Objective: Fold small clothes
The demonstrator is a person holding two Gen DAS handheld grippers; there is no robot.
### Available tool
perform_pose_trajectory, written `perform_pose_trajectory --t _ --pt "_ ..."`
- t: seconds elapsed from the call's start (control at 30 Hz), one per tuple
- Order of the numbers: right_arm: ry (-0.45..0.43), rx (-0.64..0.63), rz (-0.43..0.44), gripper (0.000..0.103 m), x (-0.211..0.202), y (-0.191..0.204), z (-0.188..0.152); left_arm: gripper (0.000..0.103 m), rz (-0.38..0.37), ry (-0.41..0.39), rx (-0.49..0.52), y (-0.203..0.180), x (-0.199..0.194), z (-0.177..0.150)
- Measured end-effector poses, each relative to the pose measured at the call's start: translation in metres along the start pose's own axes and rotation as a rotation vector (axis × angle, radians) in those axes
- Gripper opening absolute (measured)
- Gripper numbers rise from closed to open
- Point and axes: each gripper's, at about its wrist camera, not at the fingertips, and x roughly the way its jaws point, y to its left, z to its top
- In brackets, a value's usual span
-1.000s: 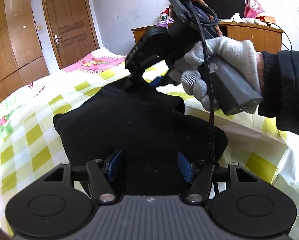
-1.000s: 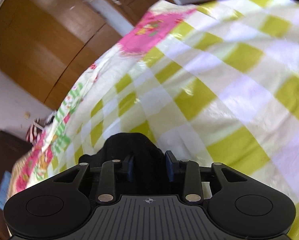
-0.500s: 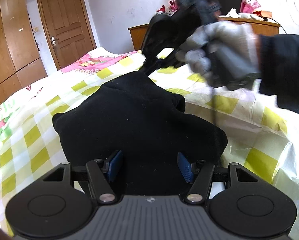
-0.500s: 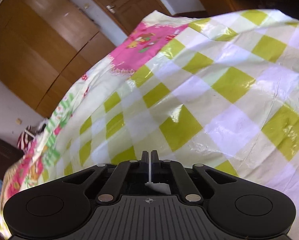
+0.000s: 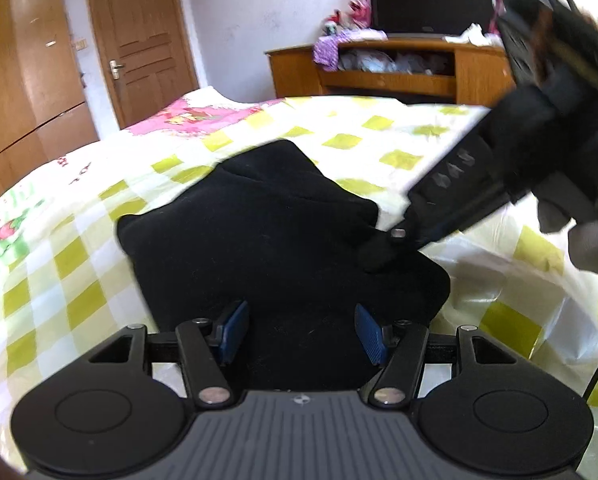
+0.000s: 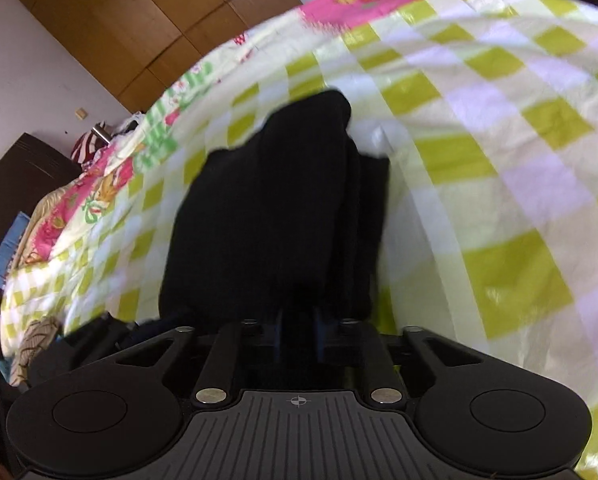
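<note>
- A black garment point(image 5: 267, 240) lies bunched on a bed covered by a yellow-and-white checked sheet point(image 5: 51, 280), part of it already doubled over on itself; a wooden door point(image 5: 139, 40) and a TV cabinet point(image 5: 399, 72) stand behind.
- The left gripper point(image 5: 299, 332) hangs over the near edge of the cloth with its blue pads point(image 5: 235, 330) set wide apart, gripping nothing.
- The right gripper point(image 5: 395, 240), in a grey-gloved hand point(image 5: 591, 240), comes in at a slant from the right; its tip meets a raised pucker of fabric on the garment's right side. In its own camera the pads sit close together with dark cloth between them, so it appears clamped on the garment.
- Judged from this, a fold is under way, with the right side being carried across.
- Risk: the pinch looks small, so the soft knit could slip free mid-carry and leave a crooked fold.
- Risk: with the left gripper not pinning the near edge, the whole garment may drag across the slick sheet instead of folding.
- Risk: the pads may catch extra layers and undo the earlier crease.
</note>
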Motion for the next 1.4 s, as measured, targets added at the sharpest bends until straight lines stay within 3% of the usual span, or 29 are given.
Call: perform_pose_trajectory --t 0.2,0.3,0.43,0.63,0.83,0.97,1.07,1.17,1.3,1.4 --pt "0.012 0.058 0.016 0.010 0.001 -0.013 0.002 0.072 0.047 0.010 -0.148 0.029 -0.008 -0.005" --pt "-0.059 0.013 0.002 0.023 -0.015 0.000 0.004 0.072 0.046 -0.001 -0.218 0.043 -0.006 -0.002" --pt "-0.085 -0.048 -0.076 0.057 -0.009 0.007 0.006 0.074 0.049 0.023 -0.278 0.055 0.014 -0.004" --pt "-0.042 0.019 -0.050 0.071 0.025 -0.009 0.014 0.082 0.043 0.025 -0.302 0.064 0.024 -0.007" --pt "-0.019 0.039 0.021 0.073 0.040 -0.016 0.017 0.090 0.016 0.016 -0.406 0.084 0.027 -0.017" --pt "-0.022 0.032 0.043 0.071 0.049 -0.011 0.014 0.089 -0.059 0.056 -0.482 0.085 0.039 -0.022" --pt "-0.015 0.013 0.027 0.062 0.054 0.003 0.010 0.087 -0.027 0.053 -0.419 0.074 0.039 -0.023" --pt "0.003 -0.004 0.052 0.055 0.052 0.017 0.009 0.085 -0.023 0.047 -0.441 0.087 0.021 -0.030" --pt "0.076 -0.058 0.122 0.054 0.073 0.051 -0.003 0.084 0.065 0.073 -0.418 0.106 -0.012 -0.052" --pt "0.135 -0.088 0.169 0.055 0.098 0.079 -0.016 0.085 0.109 0.115 -0.456 0.127 -0.034 -0.076"
